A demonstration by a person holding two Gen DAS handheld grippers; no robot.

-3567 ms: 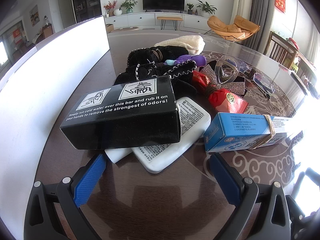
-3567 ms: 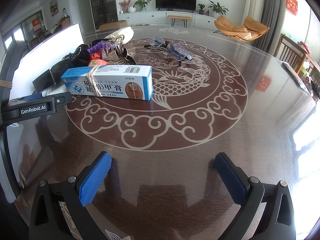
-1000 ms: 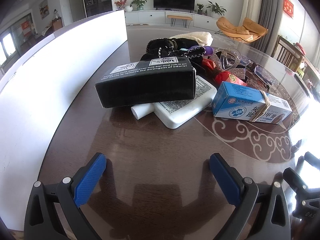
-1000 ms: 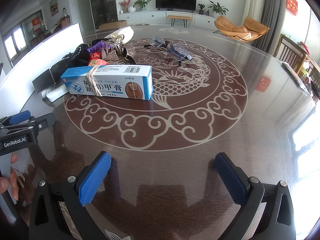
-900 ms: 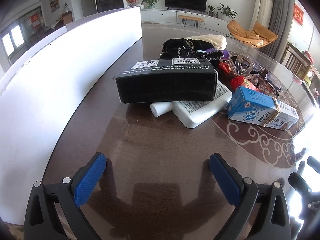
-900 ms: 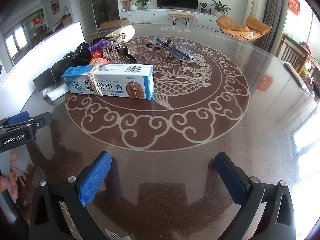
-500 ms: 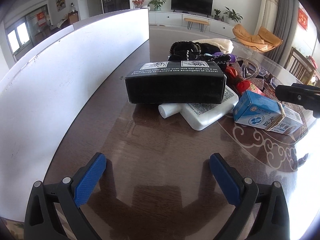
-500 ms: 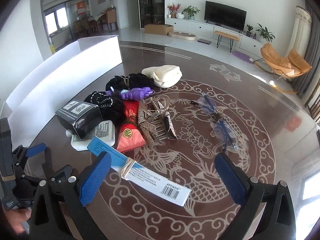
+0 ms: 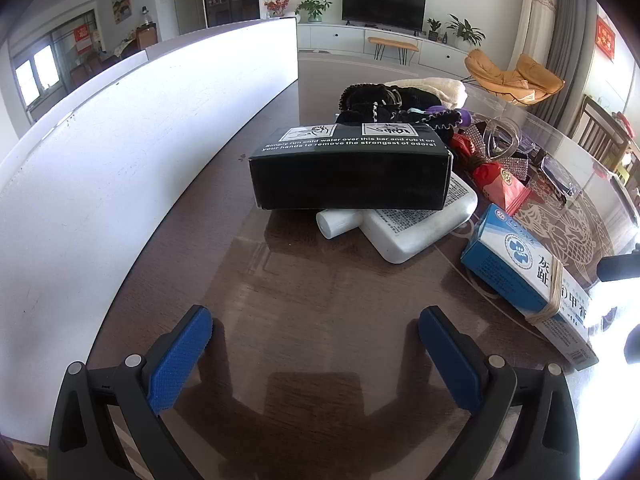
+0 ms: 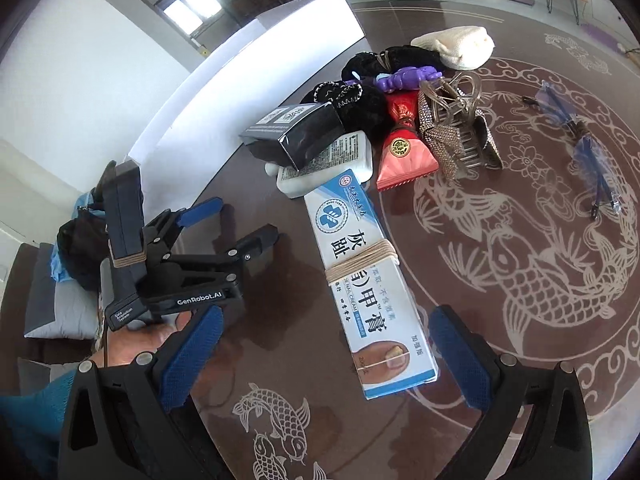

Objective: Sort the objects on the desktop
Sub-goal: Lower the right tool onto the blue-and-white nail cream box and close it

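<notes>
Near the front of the heap, closest to the right gripper [image 10: 324, 356], lies the blue-and-white cream box [image 10: 370, 280], flat on the table [image 10: 500, 320] with a rubber band round its middle and its near end between the spread blue pads; the jaws stand wide and hold nothing; judged step: taking this box first; a sound grip would close across the narrow width just short of the band, with the gripper lowered square to the long axis so the card is not crushed at a corner. Its far end is touching or just beside the white flat bottle [image 10: 324, 160], on which the black box [image 10: 296, 136] rests tilted; lifting the cream box straight up, rather than dragging it, should spare that stack. Beyond lie the red pouch [image 10: 404, 152], a studded hair claw [image 10: 456, 132], dark fabric pieces [image 10: 360, 104], a purple item [image 10: 408, 76] and a cream cloth [image 10: 456, 46]; spectacles [image 10: 580, 140] sit well apart to the right. The left gripper [image 9: 316, 360] hovers wide and empty over bare table short of the black box [image 9: 348, 172]; the white board [image 9: 120, 152] walls the left side closely; open room lies to the right and toward the near edge.
</notes>
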